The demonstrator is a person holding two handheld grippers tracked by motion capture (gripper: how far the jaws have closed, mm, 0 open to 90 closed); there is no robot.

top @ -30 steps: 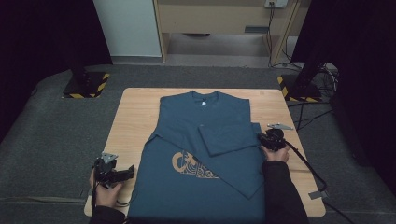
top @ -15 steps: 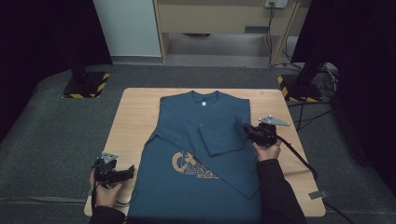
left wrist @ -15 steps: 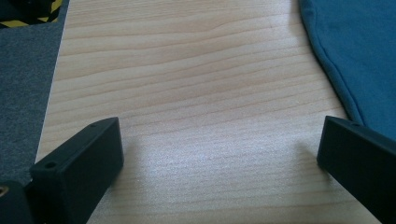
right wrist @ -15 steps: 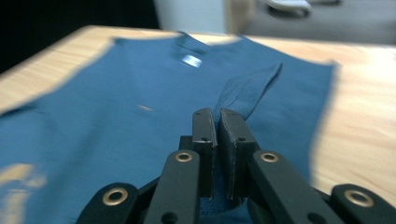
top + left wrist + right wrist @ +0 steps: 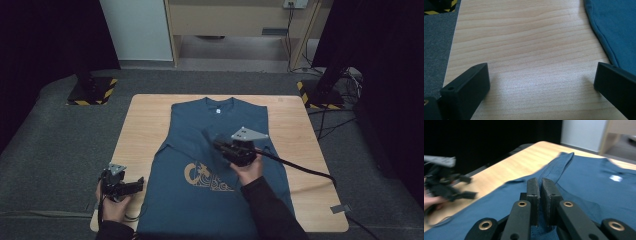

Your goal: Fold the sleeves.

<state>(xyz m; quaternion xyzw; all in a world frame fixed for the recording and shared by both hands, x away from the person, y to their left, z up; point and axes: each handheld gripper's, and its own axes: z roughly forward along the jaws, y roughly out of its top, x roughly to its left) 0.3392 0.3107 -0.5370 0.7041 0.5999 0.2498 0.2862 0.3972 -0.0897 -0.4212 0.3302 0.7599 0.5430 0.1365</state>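
The right gripper (image 5: 220,145) has carried the sleeve fold of the dark blue T-shirt (image 5: 200,200) inward: a second ago it sat out near the shirt's right edge, at about 3 o'clock on the wooden table (image 5: 145,120), and now it hangs over the middle of the shirt, raised off the cloth. Its jaws are clamped tight on a strip of blue fabric; in the right gripper view the fabric (image 5: 560,166) trails forward from between the black jaws, which stand almost together. The fold that lay flat across the chest a second ago now lifts in a ridge toward 11 o'clock of the printed emblem (image 5: 205,177).

The left gripper (image 5: 131,186) has stayed put at about 8 o'clock on the table, just off the shirt's left hem, jaws spread wide over bare wood (nothing between them in its own view, with the shirt's hem (image 5: 604,47) at the right).

I judge that the right side is being drawn across toward the left, so the fold looks under way; the left side seems untouched as yet.
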